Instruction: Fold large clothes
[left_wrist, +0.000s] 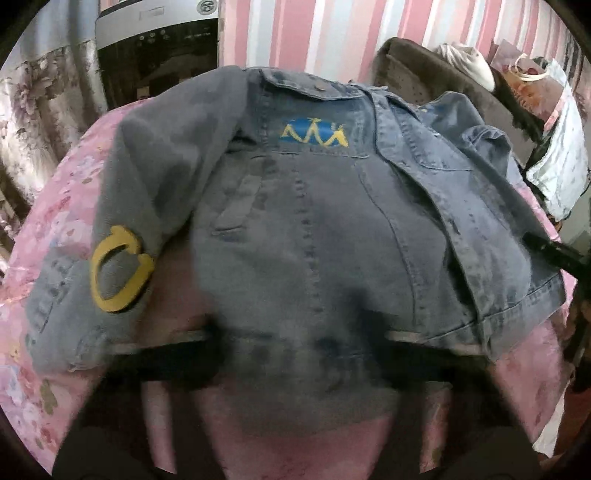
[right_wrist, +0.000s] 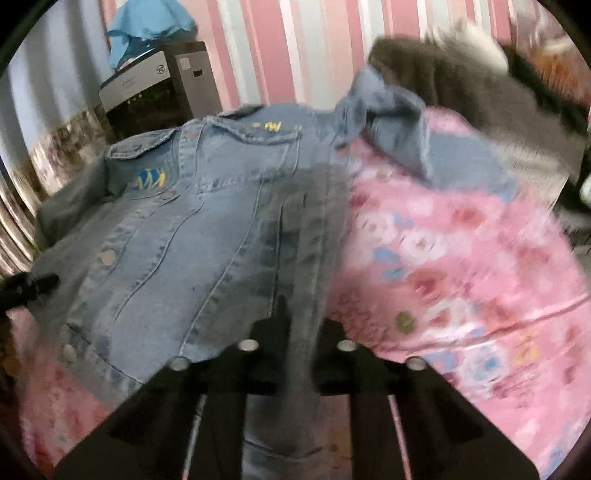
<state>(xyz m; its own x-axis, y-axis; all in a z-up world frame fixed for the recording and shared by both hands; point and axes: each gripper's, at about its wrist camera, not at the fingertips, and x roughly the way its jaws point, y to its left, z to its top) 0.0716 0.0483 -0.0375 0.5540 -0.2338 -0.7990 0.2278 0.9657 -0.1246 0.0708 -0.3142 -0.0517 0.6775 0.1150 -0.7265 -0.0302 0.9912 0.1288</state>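
A blue denim jacket (left_wrist: 317, 229) lies face up on a pink floral bedspread (left_wrist: 55, 229), collar toward the wall, with a blue and yellow chest patch (left_wrist: 314, 134) and a yellow letter on the sleeve (left_wrist: 118, 269). My left gripper (left_wrist: 295, 354) is blurred at the jacket's hem, with denim between its fingers. My right gripper (right_wrist: 299, 332) is shut on the jacket's right side edge (right_wrist: 310, 280) and holds it lifted; the right sleeve (right_wrist: 391, 125) trails toward the wall. The jacket (right_wrist: 177, 229) fills the left half of the right wrist view. The other gripper shows at the right (left_wrist: 554, 251) in the left wrist view.
A washing machine (left_wrist: 159, 44) stands against the pink striped wall at the far left. A brown chair (left_wrist: 424, 74) with bags and clothes (left_wrist: 554, 147) is at the far right. Floral curtains (left_wrist: 37, 110) hang on the left. The bedspread (right_wrist: 461, 258) extends to the right.
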